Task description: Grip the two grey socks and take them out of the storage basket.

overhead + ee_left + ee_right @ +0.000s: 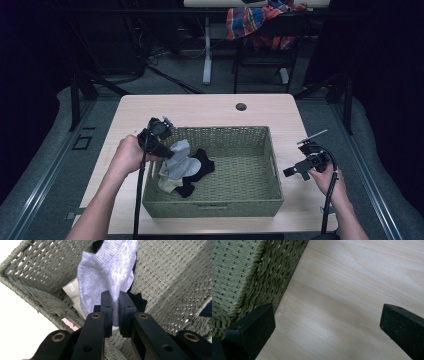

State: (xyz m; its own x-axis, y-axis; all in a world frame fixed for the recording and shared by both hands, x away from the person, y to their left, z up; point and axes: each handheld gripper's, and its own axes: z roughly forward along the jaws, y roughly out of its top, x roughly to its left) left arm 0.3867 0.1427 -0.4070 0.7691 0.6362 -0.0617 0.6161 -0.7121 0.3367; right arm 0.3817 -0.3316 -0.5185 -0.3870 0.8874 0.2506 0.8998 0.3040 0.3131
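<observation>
In the high view a woven green basket sits at the centre of a light wooden table. At the basket's left end the left gripper has its jaws pressed together on a pale grey sock, which drapes over a small heap with a black sock and a cream one. In the left gripper view the grey sock hangs from the jaws over the basket's corner. At centre right, the right gripper hovers over bare table beside the basket, jaws spread wide.
</observation>
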